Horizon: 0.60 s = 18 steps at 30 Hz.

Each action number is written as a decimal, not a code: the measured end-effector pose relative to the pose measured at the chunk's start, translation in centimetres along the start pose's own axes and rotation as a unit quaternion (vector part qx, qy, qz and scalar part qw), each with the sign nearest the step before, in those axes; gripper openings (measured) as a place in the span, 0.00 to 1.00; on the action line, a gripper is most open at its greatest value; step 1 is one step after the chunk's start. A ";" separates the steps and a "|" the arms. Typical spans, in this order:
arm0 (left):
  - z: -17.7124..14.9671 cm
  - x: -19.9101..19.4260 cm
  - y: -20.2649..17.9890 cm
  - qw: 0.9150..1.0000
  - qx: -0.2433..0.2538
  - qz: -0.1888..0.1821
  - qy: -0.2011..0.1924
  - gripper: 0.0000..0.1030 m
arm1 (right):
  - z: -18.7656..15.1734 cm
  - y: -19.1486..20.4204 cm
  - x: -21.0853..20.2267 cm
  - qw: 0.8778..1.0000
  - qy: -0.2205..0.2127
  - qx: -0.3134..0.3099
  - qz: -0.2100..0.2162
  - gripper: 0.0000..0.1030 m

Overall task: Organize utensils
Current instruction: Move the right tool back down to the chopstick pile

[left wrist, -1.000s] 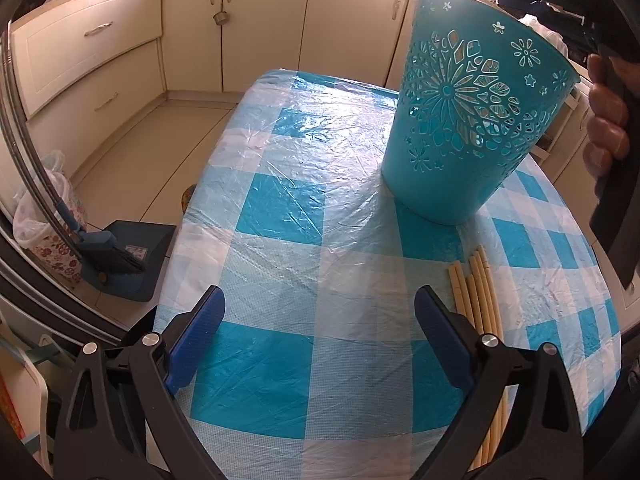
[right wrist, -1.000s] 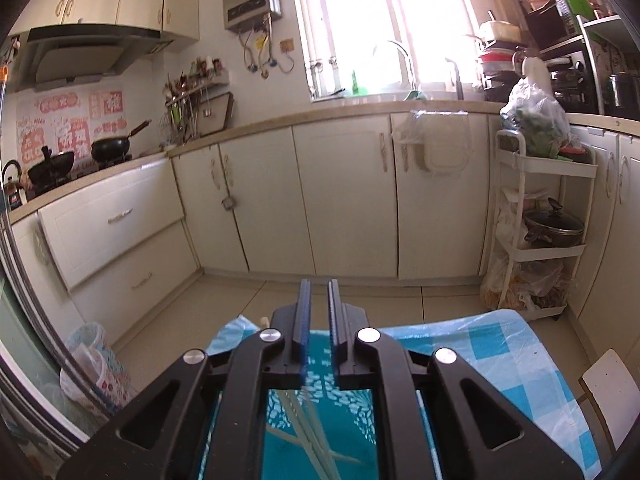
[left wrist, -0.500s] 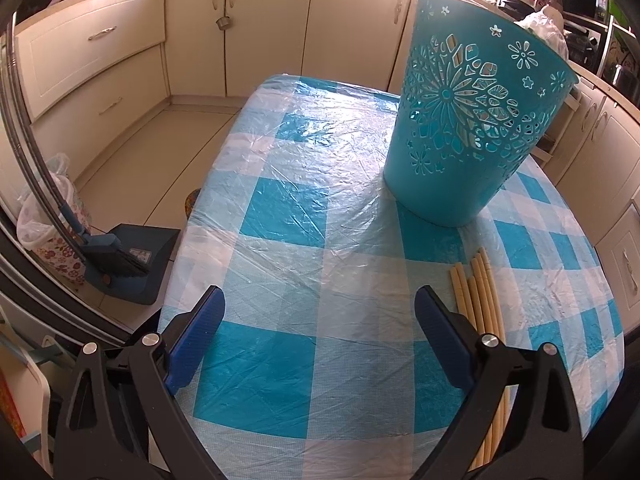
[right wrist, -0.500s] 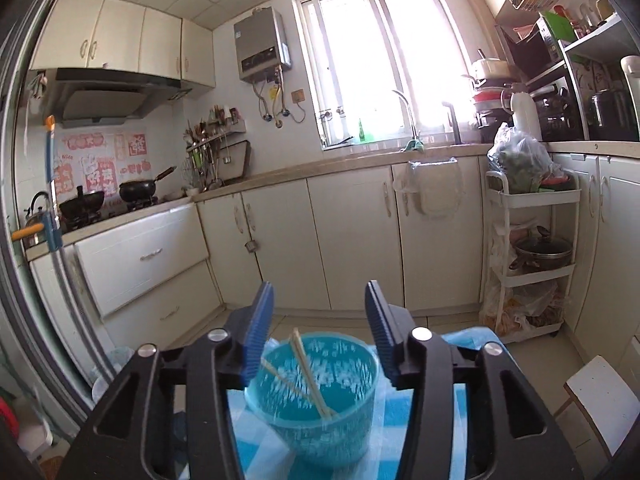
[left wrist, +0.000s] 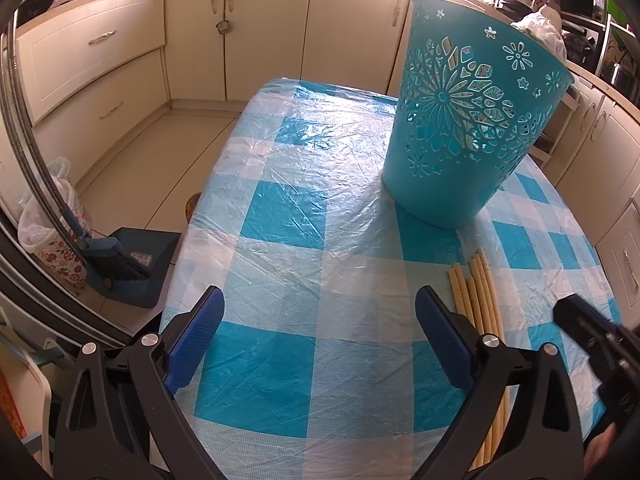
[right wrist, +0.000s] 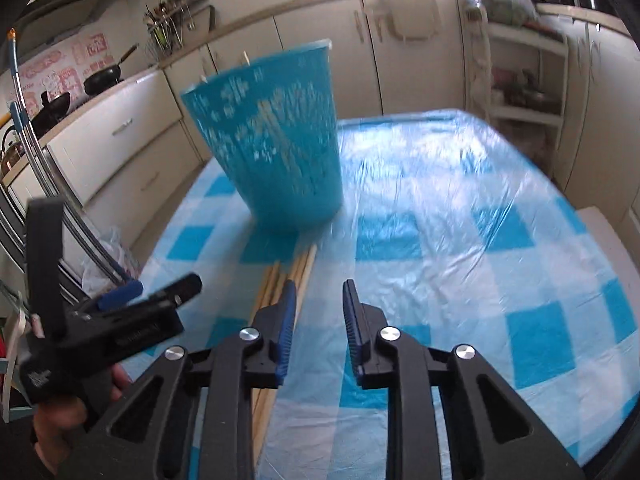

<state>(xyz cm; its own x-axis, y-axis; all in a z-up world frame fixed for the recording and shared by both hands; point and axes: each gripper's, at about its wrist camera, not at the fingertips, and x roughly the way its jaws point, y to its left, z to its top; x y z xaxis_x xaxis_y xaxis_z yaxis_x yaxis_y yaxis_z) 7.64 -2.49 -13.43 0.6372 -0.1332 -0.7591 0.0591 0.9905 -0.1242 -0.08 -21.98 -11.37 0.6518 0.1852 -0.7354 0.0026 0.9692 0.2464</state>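
Chopsticks (left wrist: 478, 300), a bundle of pale sticks lying side by side on the checked table (left wrist: 304, 216), just at the 6 o'clock side of the teal basket (left wrist: 460, 120), which stands upright near the table's middle. More sticks show dimly through the basket's cut-out wall, leaning inside it.

Left tool (left wrist: 320, 340): spread wide, nothing between its blue pads, hovering over bare cloth at 9 o'clock of the bundle.

Right tool (right wrist: 318, 320): jaws closing, with a narrow gap and only the cloth between them; the bundle (right wrist: 280, 292) lies just at its 9 o'clock, under the left finger (right wrist: 286, 320).

Handling, as a judgement: the sticks look light, stiff and smooth, apt to roll or slide on the glossy plastic cover. A pinch across one or two sticks near mid-length should balance them; a hold near a tip would likely let them swing. The basket appears light and could tip if knocked at its rim.
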 end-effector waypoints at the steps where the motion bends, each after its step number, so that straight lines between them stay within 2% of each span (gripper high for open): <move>1: 0.0 0.0 0.0 1.000 0.000 0.000 0.000 0.90 | -0.1 0.2 0.3 1.000 0.004 -0.004 0.001 0.23; 18: 0.0 0.2 0.0 1.000 0.001 -0.001 0.004 0.90 | -1.0 1.5 3.0 0.999 0.046 -0.027 -0.004 0.22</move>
<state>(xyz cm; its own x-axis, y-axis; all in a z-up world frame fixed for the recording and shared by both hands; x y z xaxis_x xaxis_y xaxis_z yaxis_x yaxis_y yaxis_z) 7.79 -2.56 -13.61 0.6311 -0.1352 -0.7638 0.0613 0.9903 -0.1246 1.11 -19.77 -13.87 0.5787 0.1886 -0.7934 -0.0352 0.9778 0.2068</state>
